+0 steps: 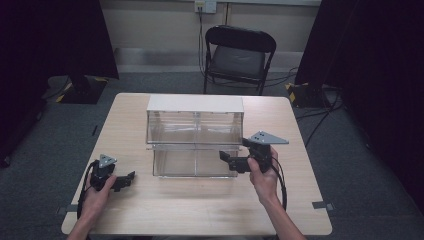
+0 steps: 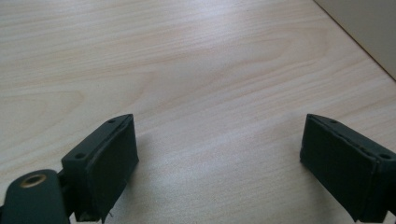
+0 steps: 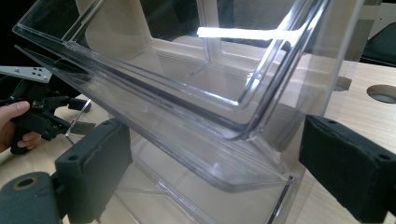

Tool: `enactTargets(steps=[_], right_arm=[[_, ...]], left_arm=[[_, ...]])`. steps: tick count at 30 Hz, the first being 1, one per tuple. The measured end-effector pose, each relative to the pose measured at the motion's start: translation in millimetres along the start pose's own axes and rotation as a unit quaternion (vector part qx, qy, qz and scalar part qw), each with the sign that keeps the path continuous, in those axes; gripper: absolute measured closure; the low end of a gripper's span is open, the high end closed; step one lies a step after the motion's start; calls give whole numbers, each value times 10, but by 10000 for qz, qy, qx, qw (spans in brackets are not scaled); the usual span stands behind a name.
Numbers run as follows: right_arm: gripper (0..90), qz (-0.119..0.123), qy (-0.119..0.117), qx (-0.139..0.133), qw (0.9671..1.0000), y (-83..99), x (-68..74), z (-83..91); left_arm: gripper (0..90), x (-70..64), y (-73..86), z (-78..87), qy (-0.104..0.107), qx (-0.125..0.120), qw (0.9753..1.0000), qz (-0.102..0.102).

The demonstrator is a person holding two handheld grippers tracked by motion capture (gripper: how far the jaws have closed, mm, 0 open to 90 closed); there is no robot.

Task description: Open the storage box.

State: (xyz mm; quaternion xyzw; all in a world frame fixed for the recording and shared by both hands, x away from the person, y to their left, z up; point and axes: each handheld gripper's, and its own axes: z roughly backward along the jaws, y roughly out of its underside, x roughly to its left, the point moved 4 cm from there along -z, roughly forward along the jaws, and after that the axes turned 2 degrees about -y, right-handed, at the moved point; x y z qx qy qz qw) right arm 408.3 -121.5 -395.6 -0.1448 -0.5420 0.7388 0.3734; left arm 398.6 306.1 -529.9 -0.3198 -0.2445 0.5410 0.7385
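Observation:
A clear plastic two-tier bin (image 1: pixel 195 145) with a white top (image 1: pixel 195 103) stands in the middle of the wooden table (image 1: pixel 200 210). My right gripper (image 1: pixel 227 160) is open at the bin's front right corner. In the right gripper view its jaws (image 3: pixel 212 135) stand wide apart, with the tilted upper drawer (image 3: pixel 187 84) and its front lip (image 3: pixel 261 172) between them; I see no contact. My left gripper (image 1: pixel 129 179) rests on the table to the left of the bin. It is open over bare wood (image 2: pixel 219 126) and holds nothing.
A black folding chair (image 1: pixel 239 55) stands beyond the table's far edge, with cables on the grey floor around it. Dark curtains hang on both sides. The person's left hand (image 3: pixel 14 121) shows past the bin in the right gripper view.

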Motion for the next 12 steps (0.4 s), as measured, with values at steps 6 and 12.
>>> enactTargets(steps=[6, 12], right_arm=[[87, -7, -5, -4, 10000, 3, 0, 0], [90, -2, -11, -9, 10000, 10, -2, 3]], left_arm=[[105, 0, 0, 0, 2, 2, 10000, 1], [100, 4, -2, -1, 16, 13, 10000, -27]])
